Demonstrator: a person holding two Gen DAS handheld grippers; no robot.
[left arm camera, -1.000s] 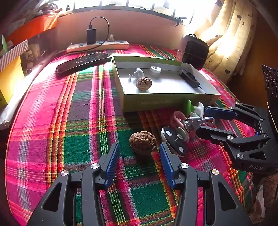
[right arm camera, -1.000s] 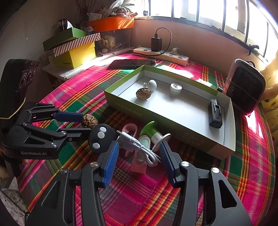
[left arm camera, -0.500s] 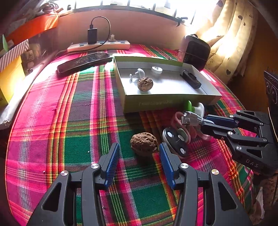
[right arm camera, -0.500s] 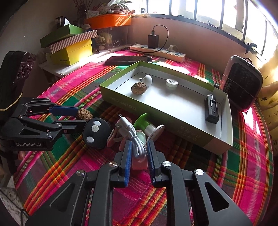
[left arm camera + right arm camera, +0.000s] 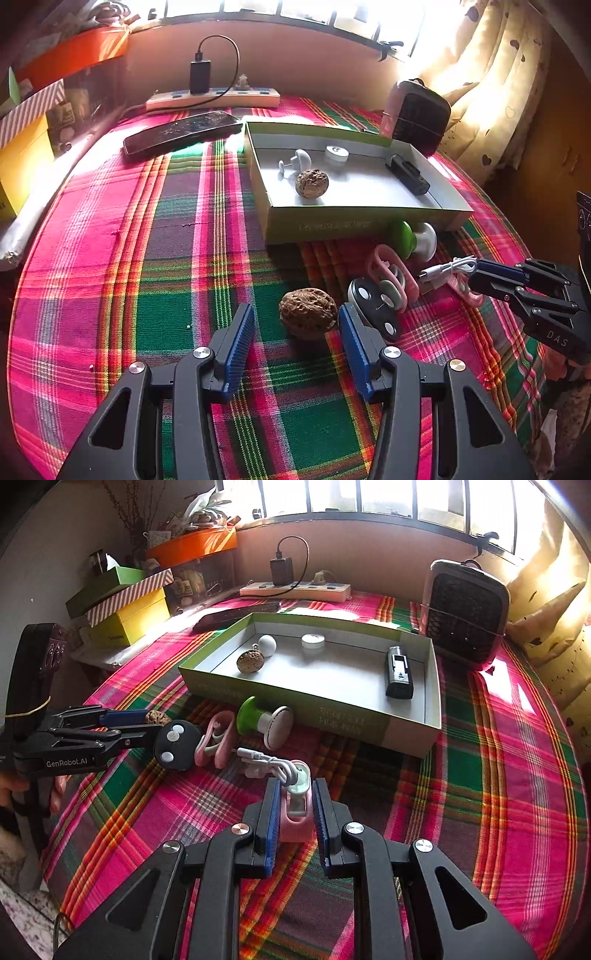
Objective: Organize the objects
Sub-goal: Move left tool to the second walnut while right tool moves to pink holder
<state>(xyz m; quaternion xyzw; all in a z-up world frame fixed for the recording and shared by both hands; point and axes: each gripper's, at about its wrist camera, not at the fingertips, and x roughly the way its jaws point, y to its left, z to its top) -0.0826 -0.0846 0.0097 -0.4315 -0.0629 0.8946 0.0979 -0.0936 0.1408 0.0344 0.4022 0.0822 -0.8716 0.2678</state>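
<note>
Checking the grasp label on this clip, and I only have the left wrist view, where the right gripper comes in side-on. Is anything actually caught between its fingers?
Observer: Yes. The right wrist view looks straight down the fingers: the right gripper is shut on the white cable, pinching its looped end at the fingertips.
Operator: Anything underneath that grip?
Observer: A pink clip lies on the cloth directly below the gap between the fingers; whether the pads touch it, I cannot tell.
Operator: The black item in the box is just a dark block for me.
Observer: In the box, the black device shows a silver panel on its top face.
</note>
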